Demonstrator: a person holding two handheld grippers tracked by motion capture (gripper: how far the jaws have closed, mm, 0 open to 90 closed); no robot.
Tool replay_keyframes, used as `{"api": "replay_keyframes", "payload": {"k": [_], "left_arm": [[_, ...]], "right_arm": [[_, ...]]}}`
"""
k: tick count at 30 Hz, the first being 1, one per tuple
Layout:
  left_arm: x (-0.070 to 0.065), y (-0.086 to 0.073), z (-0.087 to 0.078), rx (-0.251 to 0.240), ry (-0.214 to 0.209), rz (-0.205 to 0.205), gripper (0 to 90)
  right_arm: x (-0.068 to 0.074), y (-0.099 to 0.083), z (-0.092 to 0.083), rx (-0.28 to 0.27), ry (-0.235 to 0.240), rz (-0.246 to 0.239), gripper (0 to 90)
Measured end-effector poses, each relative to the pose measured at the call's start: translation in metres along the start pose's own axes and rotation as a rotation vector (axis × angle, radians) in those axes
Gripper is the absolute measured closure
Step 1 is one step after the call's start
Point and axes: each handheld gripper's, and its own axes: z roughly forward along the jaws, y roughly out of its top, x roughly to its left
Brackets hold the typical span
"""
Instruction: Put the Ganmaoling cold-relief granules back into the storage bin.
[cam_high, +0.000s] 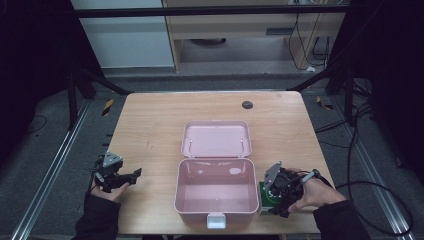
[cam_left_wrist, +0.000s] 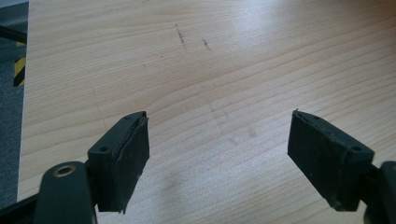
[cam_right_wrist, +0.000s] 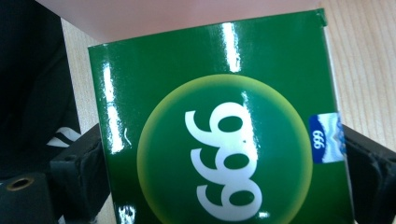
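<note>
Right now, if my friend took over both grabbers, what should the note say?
Left gripper: open, holding nothing, over bare table left of the pink box.
Right gripper: fingers closed on the green carton marked 999, right beside the pink box's right wall.
Pink box: lid open and laid back, inside looks empty.
Done: carton gripped.
Left: probably put the carton into the box, then shut the lid.

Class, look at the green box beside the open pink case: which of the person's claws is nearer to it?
The right. The right claw has its jaws on either side of the green box, by the pink case. The left claw is open across the case, over bare table.
</note>
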Motion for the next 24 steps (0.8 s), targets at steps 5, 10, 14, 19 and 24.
{"api": "replay_keyframes", "payload": {"k": [5, 10, 14, 19, 24], "left_arm": [[0.0001, 0.0001, 0.0000, 0.000, 0.000, 0.000, 20.0], [0.0001, 0.0003, 0.0010, 0.004, 0.000, 0.002, 20.0], [0.0001, 0.0003, 0.0002, 0.002, 0.003, 0.002, 20.0], [0.0007, 0.0003, 0.0001, 0.002, 0.005, 0.000, 20.1], [0.0000, 0.0005, 0.0006, 0.005, 0.004, 0.005, 20.1]], "right_arm": [[-0.0014, -0.0006, 0.0041, 0.005, 0.015, -0.001, 8.6], [-0.0023, -0.0018, 0.0046, -0.003, 0.020, 0.004, 10.3], [-0.0025, -0.0021, 0.0043, -0.006, 0.018, 0.006, 12.2], [-0.0028, -0.0032, 0.0031, -0.015, 0.019, 0.004, 14.5], [-0.0015, -0.0050, 0.0002, -0.007, 0.022, 0.007, 15.3]]}}
